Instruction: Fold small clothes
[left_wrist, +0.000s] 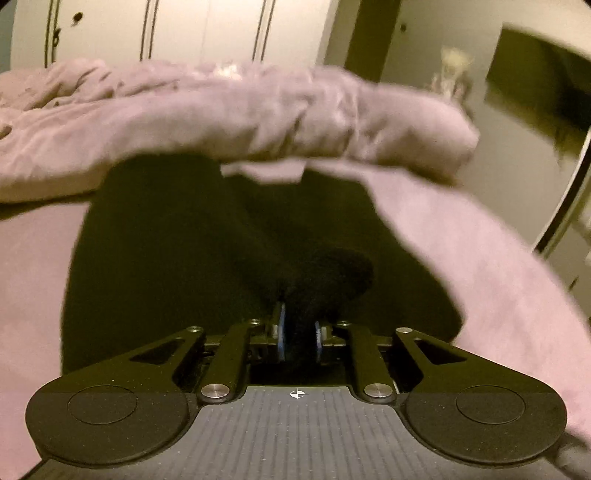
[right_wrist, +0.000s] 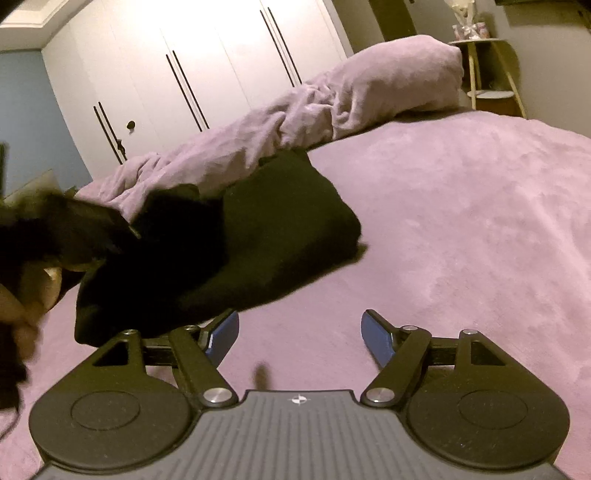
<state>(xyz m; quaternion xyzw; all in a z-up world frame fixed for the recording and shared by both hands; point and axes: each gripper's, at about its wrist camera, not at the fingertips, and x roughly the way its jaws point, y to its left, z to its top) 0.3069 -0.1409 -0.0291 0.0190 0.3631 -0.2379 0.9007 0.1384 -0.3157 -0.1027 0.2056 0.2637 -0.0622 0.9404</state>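
1. Black fabric, the small garment (right_wrist: 236, 236), lies on the pink bedspread (right_wrist: 461, 221), with the rumpled duvet (right_wrist: 258, 140) just behind it.
2. From the right gripper (right_wrist: 297, 339) the garment sits at about ten o'clock, its long axis running from eight o'clock up toward one o'clock; its near edge is just beside the left blue pad.
3. That right gripper hangs with its jaws spread wide, nothing between them.
4. The left gripper (left_wrist: 298, 334) is pinched onto a bunched fold of the garment at twelve o'clock, so the left one is plainly nearer.
5. My guess: the right needs to swing toward ten o'clock to catch the free edge.
6. No baskets or boxes show anywhere.
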